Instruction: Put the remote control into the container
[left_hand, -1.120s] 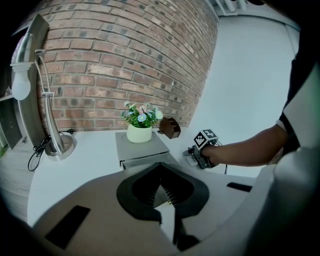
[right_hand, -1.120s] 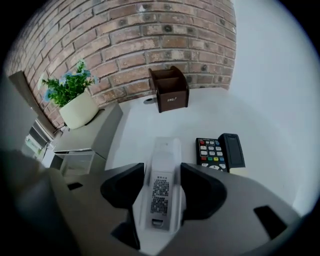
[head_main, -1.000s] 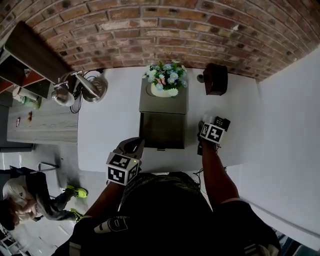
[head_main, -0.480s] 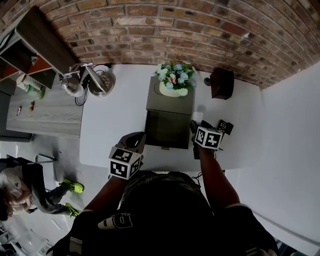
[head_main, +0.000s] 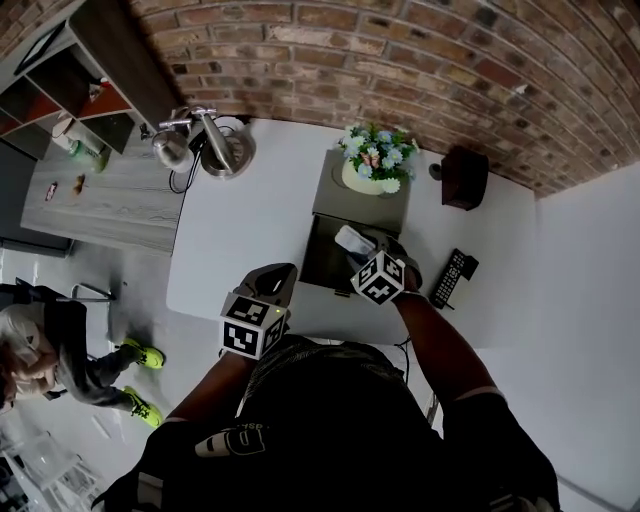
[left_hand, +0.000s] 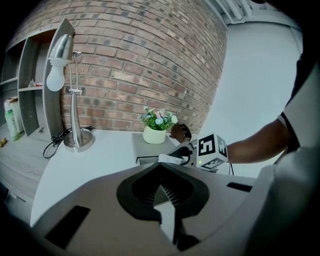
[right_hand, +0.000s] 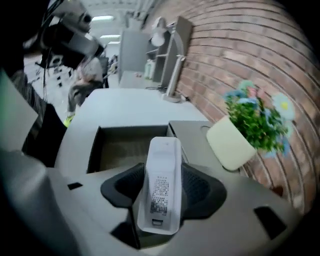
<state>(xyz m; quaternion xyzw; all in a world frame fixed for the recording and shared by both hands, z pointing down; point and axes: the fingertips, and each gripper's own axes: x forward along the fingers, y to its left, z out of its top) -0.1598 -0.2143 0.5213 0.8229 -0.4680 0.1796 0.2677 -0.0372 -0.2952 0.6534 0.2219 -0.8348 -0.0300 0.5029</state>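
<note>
Right gripper view shows the right gripper (right_hand: 161, 192) clamped on a white remote (right_hand: 163, 160), one jaw pressing each long side. The remote's long axis runs along the jaws. Its far end points forward, out over the open dark container (right_hand: 125, 147), and its printed label faces up. A flower pot (right_hand: 230, 142) stands on the closed part just beside the opening. In the head view a black remote (head_main: 452, 278) lies on the white table (head_main: 240, 230) to the right. The left gripper (left_hand: 161, 189) hangs near the table edge, jaws together and empty.
</note>
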